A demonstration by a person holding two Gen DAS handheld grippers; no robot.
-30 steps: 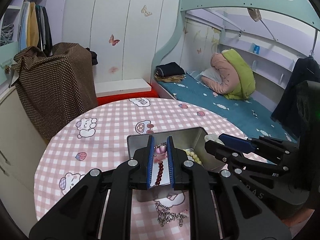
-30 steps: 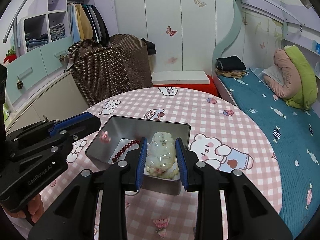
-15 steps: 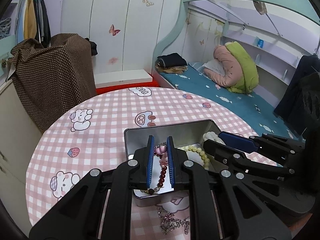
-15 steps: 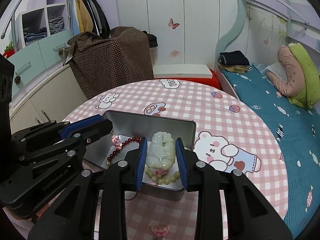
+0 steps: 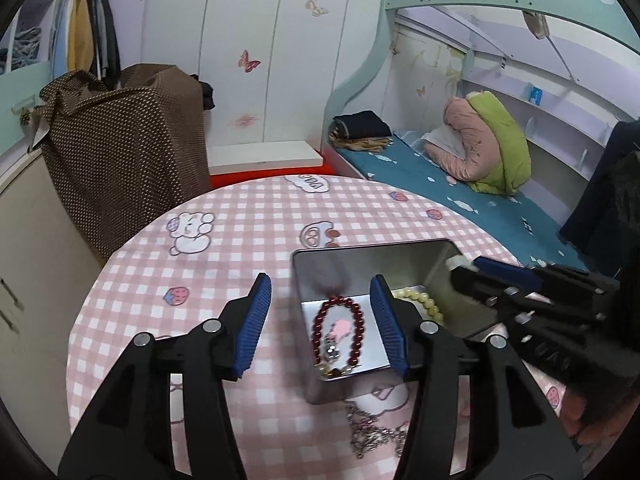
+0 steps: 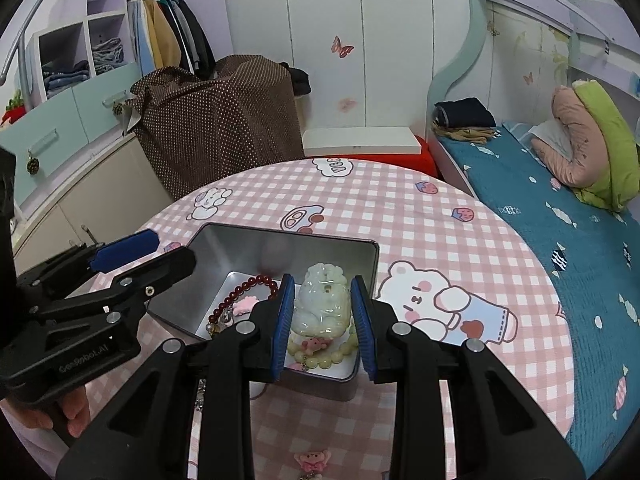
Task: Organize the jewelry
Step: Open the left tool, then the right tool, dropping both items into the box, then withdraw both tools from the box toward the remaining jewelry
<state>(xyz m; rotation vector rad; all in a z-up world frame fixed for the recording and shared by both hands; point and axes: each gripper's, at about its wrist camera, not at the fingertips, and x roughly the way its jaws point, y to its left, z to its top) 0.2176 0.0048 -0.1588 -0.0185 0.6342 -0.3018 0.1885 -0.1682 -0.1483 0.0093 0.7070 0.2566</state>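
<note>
The left gripper is held wide open above the tin, with nothing between its pads. The red bracelet lies in the tin. The jade pendant is clamped by the right gripper over the pale beads in the tin.

The tin sits on the table; 2 bracelets lie inside, a chain before it.

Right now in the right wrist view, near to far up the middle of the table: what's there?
Pink bear charm → jade pendant in the right gripper → metal tin far wall → car print → cloud print.
</note>
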